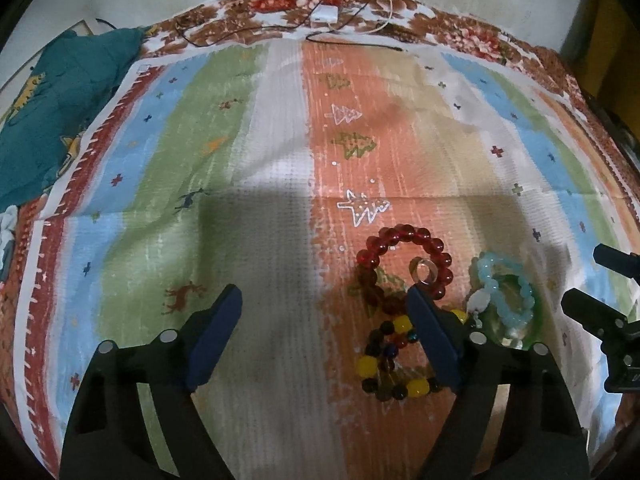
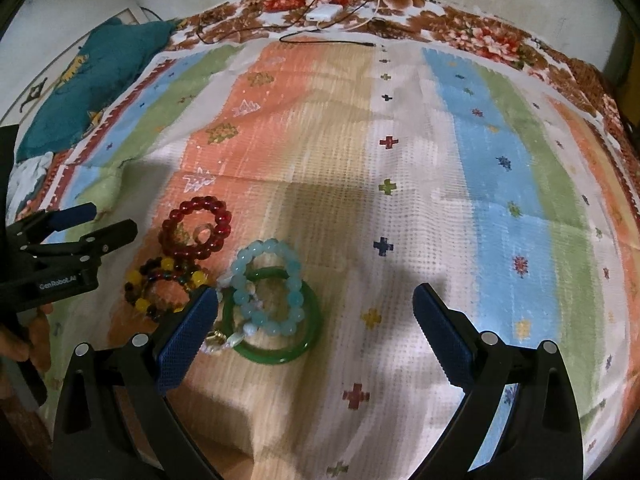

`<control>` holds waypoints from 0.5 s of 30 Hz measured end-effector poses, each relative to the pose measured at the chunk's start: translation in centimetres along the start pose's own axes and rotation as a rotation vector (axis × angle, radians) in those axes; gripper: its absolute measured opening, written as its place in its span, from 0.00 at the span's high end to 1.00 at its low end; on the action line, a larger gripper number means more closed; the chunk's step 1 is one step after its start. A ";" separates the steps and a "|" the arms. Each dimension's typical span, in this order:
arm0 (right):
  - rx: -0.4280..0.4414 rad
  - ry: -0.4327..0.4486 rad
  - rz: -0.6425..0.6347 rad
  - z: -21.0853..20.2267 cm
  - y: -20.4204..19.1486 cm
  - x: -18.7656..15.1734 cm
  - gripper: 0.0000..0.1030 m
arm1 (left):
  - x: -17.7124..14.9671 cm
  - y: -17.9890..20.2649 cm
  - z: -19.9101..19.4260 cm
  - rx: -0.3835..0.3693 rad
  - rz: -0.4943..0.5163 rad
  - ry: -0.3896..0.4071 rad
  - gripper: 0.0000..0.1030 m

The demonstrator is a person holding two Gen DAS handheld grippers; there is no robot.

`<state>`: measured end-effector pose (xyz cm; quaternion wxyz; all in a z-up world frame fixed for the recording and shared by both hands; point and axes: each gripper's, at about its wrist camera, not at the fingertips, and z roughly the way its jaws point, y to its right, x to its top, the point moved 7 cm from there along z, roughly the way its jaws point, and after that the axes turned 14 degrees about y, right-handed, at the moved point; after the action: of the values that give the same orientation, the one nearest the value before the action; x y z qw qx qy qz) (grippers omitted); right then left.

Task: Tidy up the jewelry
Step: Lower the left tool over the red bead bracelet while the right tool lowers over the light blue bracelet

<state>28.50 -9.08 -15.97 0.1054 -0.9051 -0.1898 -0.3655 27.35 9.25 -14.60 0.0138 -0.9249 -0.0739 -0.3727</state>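
Several pieces of jewelry lie together on a striped cloth (image 1: 280, 140). A red bead bracelet (image 1: 400, 234) (image 2: 200, 202) surrounds a small clear ring (image 1: 434, 270) (image 2: 196, 234). Below it lies a yellow-and-black bead bracelet (image 1: 368, 364) (image 2: 134, 278). A pale blue bead bracelet (image 1: 486, 264) (image 2: 266, 246) rests on a green bangle (image 1: 532, 320) (image 2: 276, 354). My left gripper (image 1: 324, 294) (image 2: 112, 218) is open, its right finger over the yellow-and-black beads. My right gripper (image 2: 316, 294) (image 1: 584, 276) is open above the bangle's right side, nothing pressed between its pads.
A teal cloth (image 1: 60, 100) is bunched at the far left. A white charger box (image 1: 324, 14) and thin cables lie at the far edge by the wall. A hand (image 2: 36, 332) holds the left gripper's handle. A floral sheet (image 2: 500, 40) borders the striped cloth.
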 end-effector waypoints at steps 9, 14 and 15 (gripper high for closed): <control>0.001 -0.050 -0.003 2.7 0.1 -0.1 0.30 | 0.0 0.5 1.8 -0.018 -0.003 -0.038 0.32; -0.003 -0.062 -0.003 3.6 0.2 -0.2 0.34 | -0.3 0.5 3.0 -0.023 -0.004 -0.068 0.41; -0.002 -0.064 -0.003 3.9 0.3 -0.2 0.35 | -0.4 0.6 3.2 -0.028 -0.008 -0.072 0.44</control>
<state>30.91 -8.10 -18.87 0.0977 -0.9163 -0.1939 -0.3365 29.39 8.91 -17.14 -0.0036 -0.9376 -0.0729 -0.3400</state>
